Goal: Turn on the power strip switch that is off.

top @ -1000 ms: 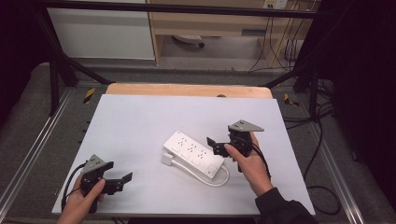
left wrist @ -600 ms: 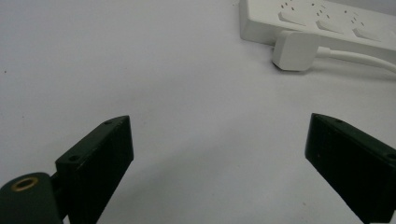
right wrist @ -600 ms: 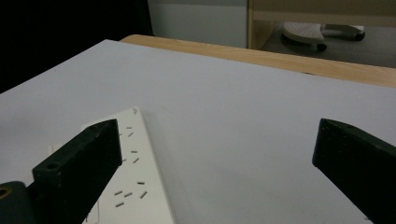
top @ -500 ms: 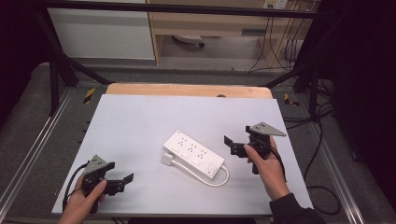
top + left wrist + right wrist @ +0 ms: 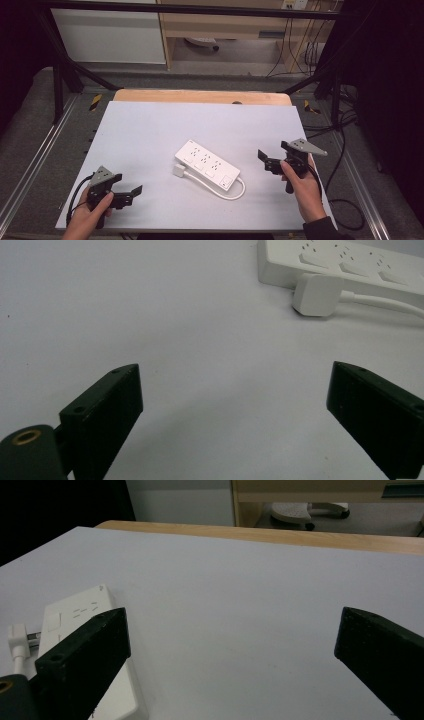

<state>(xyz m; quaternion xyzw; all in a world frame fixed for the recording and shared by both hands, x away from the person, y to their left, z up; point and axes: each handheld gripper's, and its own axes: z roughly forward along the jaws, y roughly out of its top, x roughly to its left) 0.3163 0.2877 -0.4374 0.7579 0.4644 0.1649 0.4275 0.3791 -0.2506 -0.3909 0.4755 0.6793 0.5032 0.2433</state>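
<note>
A white power strip [image 5: 207, 164] is lying near the middle of the white table [image 5: 150, 130], its plug [image 5: 179, 170] resting just beside its near-left end. The left gripper [image 5: 131, 195] is hovering at the near-left corner with jaws spread wide, gripping nothing. The right gripper [image 5: 265, 161], equally spread, is hanging right of the strip. Judging by this, any approach should come in low and square across the strip's narrow width.
</note>
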